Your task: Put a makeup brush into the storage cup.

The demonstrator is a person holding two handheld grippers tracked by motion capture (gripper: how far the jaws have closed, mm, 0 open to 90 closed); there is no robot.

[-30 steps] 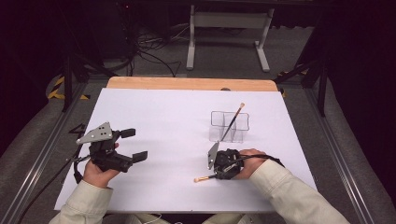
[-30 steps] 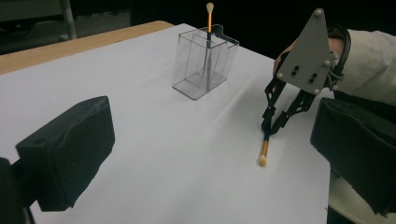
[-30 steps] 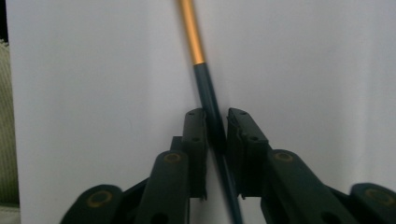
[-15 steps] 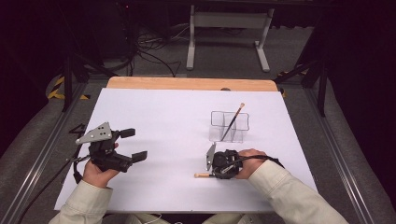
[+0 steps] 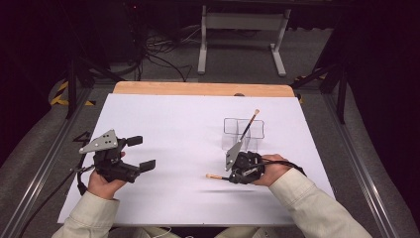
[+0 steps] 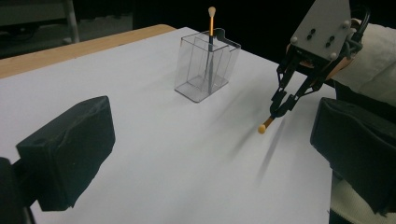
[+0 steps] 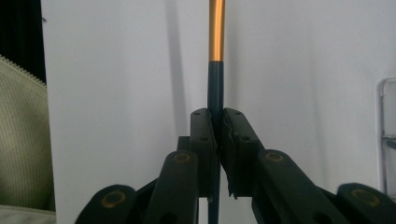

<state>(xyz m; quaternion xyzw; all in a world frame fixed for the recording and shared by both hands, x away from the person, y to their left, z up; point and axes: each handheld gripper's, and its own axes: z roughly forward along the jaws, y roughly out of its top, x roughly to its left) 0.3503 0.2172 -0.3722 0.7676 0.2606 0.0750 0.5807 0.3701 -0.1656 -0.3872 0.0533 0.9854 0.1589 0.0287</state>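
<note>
The right gripper point(image 7: 215, 135) pinches one brush point(image 7: 216, 60). A second brush point(image 5: 247, 127) stands in the clear box point(image 5: 256, 130). The left gripper point(image 5: 141, 152) is wide apart.

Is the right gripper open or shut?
Shut. The right gripper has its jaws pressed on a brush handle, with no gap.

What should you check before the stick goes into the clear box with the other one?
1. Right gripper shut on the brush: ok, the jaws pinch its dark handle.
2. Brush lifted off the table: ok, its shadow lies apart from it in the left gripper view.
3. Clear holder upright: ok.
4. Room in the holder: ok, one brush stands in it, other compartments look free.
5. Left gripper out of the way: ok, open and far to the left.
6. Brush aimed at the holder: not ok, it points away.
</note>
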